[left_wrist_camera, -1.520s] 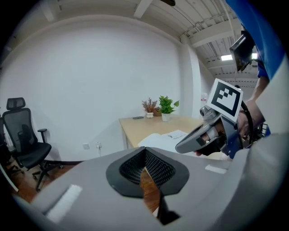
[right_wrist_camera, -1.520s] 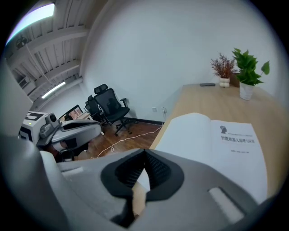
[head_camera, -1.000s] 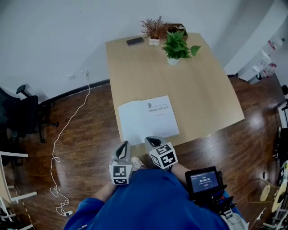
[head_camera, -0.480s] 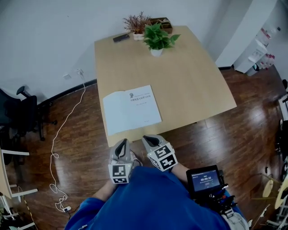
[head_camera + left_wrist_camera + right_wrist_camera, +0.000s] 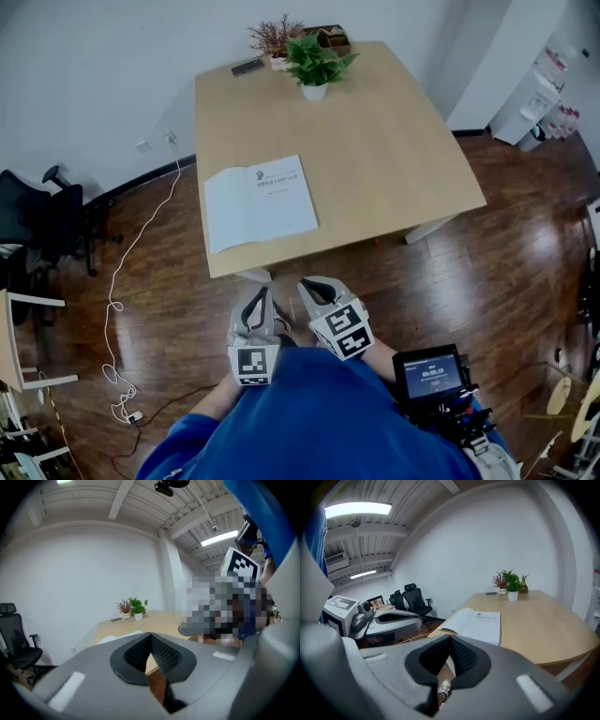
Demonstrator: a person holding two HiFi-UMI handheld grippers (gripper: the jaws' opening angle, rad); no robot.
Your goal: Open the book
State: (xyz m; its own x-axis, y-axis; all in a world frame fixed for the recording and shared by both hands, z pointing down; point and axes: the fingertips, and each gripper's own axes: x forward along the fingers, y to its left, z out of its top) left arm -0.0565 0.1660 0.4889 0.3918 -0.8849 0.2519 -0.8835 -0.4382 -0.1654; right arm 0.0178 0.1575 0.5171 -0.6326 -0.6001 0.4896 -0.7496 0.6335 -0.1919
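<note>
The wooden surface (image 5: 375, 141) lies farther off than a second ago, with the closed book (image 5: 260, 202) at its 8 o'clock. The left gripper (image 5: 255, 302) and right gripper (image 5: 314, 291) hover short of it, jaws together and empty. At 12 o'clock a white pot (image 5: 314, 91) holds a green plant (image 5: 314, 58).

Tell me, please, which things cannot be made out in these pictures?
- Print on the book: too small to read in the head view.
- Dark flat object at the far edge of the table: too small to identify.
- Dark box: partly hidden behind the green plant.
- Left gripper view: the left gripper covers most of the book.
</note>
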